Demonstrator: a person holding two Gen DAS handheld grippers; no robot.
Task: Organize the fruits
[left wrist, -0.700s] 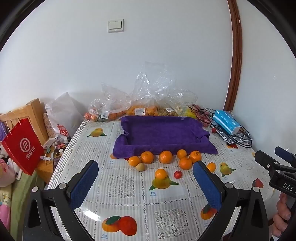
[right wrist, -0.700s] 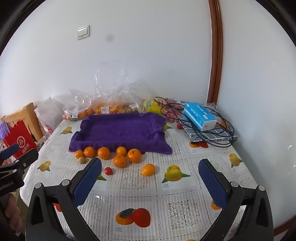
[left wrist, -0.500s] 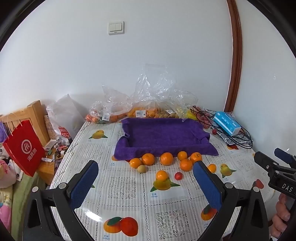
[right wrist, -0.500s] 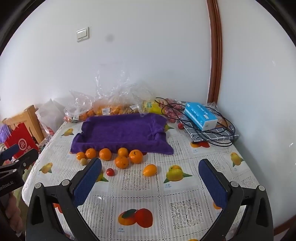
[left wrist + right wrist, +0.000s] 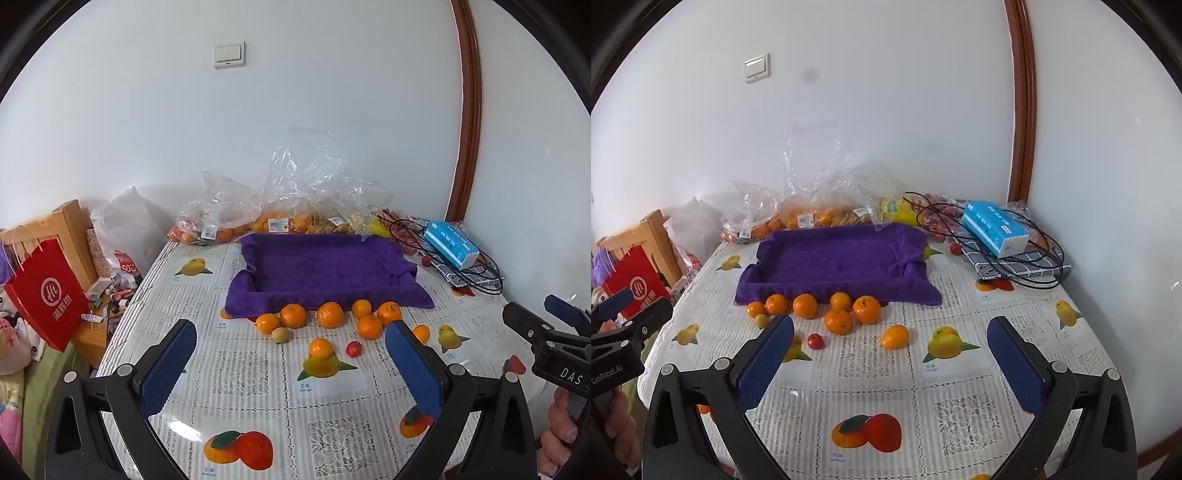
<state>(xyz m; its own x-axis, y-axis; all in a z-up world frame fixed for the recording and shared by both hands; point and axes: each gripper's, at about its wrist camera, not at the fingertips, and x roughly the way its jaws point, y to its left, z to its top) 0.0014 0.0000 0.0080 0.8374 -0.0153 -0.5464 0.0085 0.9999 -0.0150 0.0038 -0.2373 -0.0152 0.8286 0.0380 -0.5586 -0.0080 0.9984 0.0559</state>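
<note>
A tray lined with a purple towel [image 5: 325, 269] [image 5: 842, 262] lies empty at the back of the table. Several oranges [image 5: 330, 314] [image 5: 838, 320] sit in a loose row along its front edge. With them are a small tan fruit [image 5: 280, 335] [image 5: 761, 320], a small red fruit [image 5: 354, 348] [image 5: 815, 340] and a lone oval orange fruit [image 5: 895, 336]. My left gripper [image 5: 290, 354] hangs open above the near table, short of the fruit. My right gripper [image 5: 892, 350] is open too, with nothing between its fingers.
Clear plastic bags of fruit [image 5: 273, 221] stand behind the tray by the wall. A blue tissue box [image 5: 995, 229] and black cables [image 5: 1030, 258] lie on a checked cloth at the back right. A red paper bag [image 5: 46, 295] hangs off the left edge. The tablecloth [image 5: 871, 373] carries printed fruit pictures.
Both grippers have drawn back and risen a little, so the tray and fruit look slightly smaller and lower in each view. The jaws stay wide open.
</note>
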